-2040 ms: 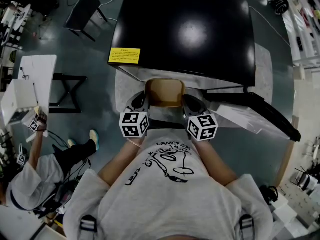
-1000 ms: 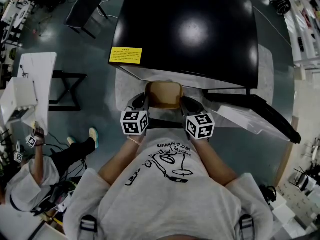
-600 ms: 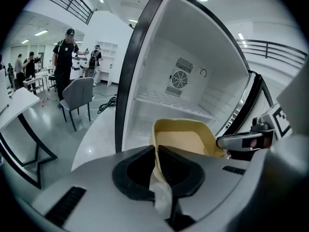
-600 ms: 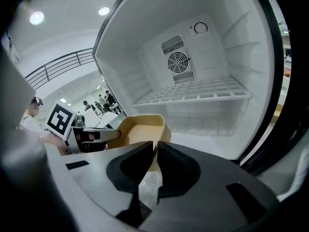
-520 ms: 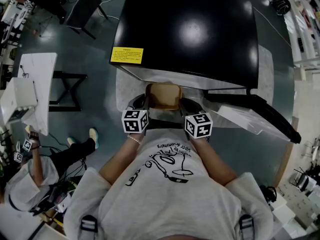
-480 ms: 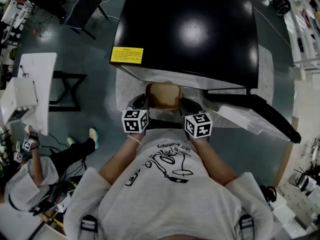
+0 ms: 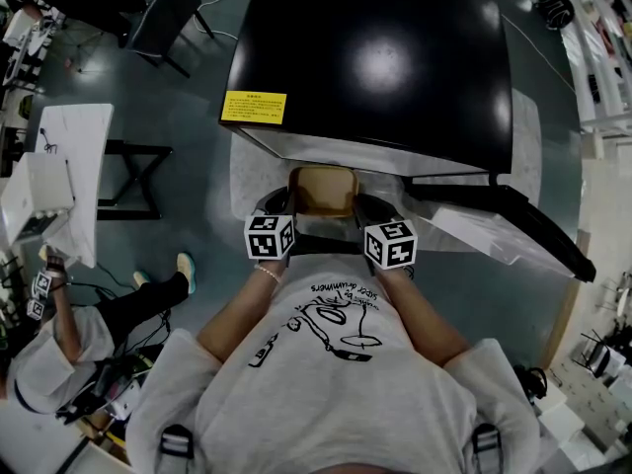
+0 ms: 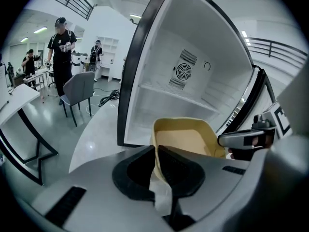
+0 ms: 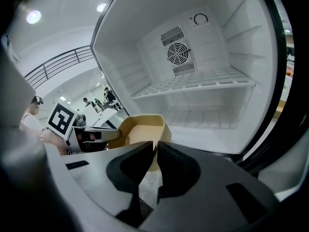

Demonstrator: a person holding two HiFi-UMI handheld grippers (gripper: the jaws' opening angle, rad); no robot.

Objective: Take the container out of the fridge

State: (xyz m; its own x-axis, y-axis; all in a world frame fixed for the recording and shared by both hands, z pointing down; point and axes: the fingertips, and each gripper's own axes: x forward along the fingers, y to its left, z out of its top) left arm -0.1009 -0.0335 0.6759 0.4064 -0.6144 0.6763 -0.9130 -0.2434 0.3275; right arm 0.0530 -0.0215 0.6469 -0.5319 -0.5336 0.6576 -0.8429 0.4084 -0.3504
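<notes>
the left gripper (image 8: pixel 155 153) is pinching the left wall of the container (image 7: pixel 322 190), jaws pressed onto it. the container is hanging level between both tools, just outside the open fridge (image 7: pixel 370 62), its longer side running gripper to gripper. the right gripper (image 9: pixel 155 153) is pinching the right wall, equally near.

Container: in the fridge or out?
Out: the container is held in front of the open fridge, left gripper and right gripper clamped on its rim.
</notes>
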